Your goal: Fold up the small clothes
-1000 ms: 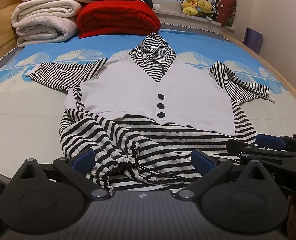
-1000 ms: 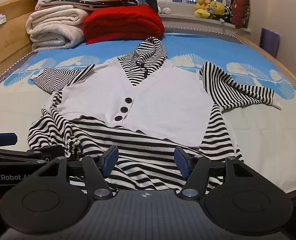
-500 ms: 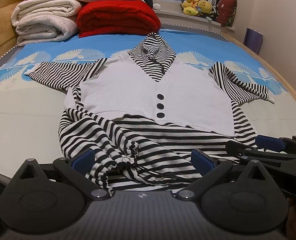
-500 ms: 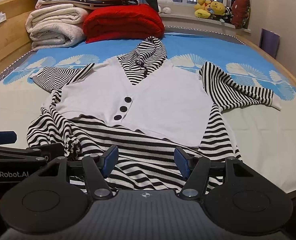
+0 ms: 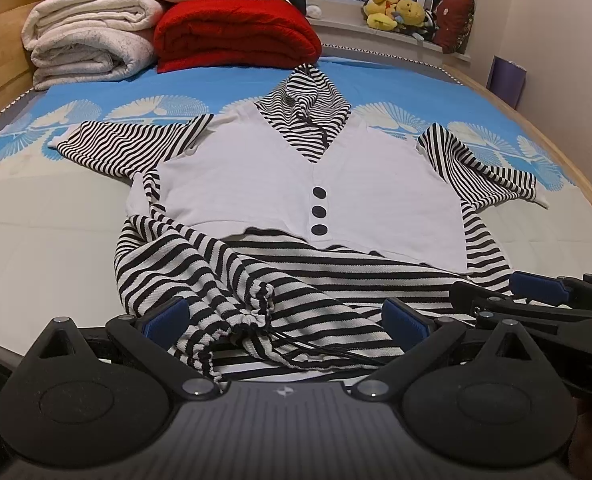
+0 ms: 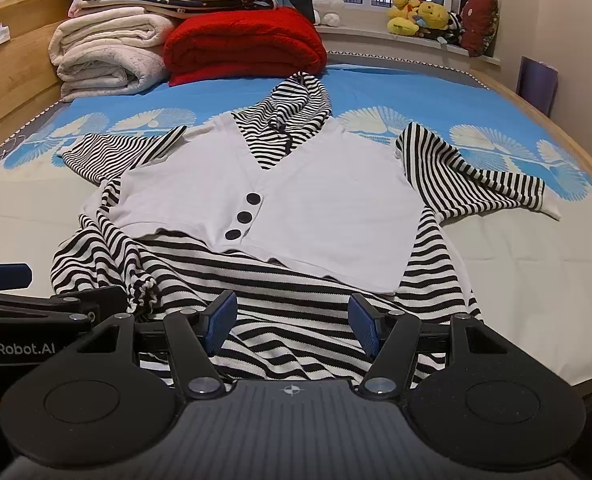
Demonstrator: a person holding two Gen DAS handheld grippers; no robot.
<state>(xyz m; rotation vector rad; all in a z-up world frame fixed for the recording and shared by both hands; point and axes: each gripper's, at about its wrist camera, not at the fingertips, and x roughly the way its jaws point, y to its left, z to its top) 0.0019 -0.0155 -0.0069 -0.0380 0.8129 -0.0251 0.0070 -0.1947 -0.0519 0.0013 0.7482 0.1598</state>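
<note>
A small hooded top (image 5: 303, 184) lies face up on the bed, with black-and-white stripes, a white vest front and three black buttons. Its sleeves (image 5: 116, 144) are spread to both sides and the hood (image 5: 307, 108) points away. The lower left hem is bunched into a gathered cuff with a drawstring (image 5: 252, 308). My left gripper (image 5: 284, 318) hovers open over that bunch, pads apart from the cloth. To its right, my right gripper (image 6: 292, 322) stands open over the flat striped hem (image 6: 296, 292). Each gripper shows at the edge of the other's view.
Folded white blankets (image 5: 88, 44) and a red blanket (image 5: 236, 36) are stacked at the head of the bed. Plush toys (image 5: 395, 12) sit on the window sill. A wooden bed frame (image 6: 12, 80) runs along the left, and the mattress edge is just below the grippers.
</note>
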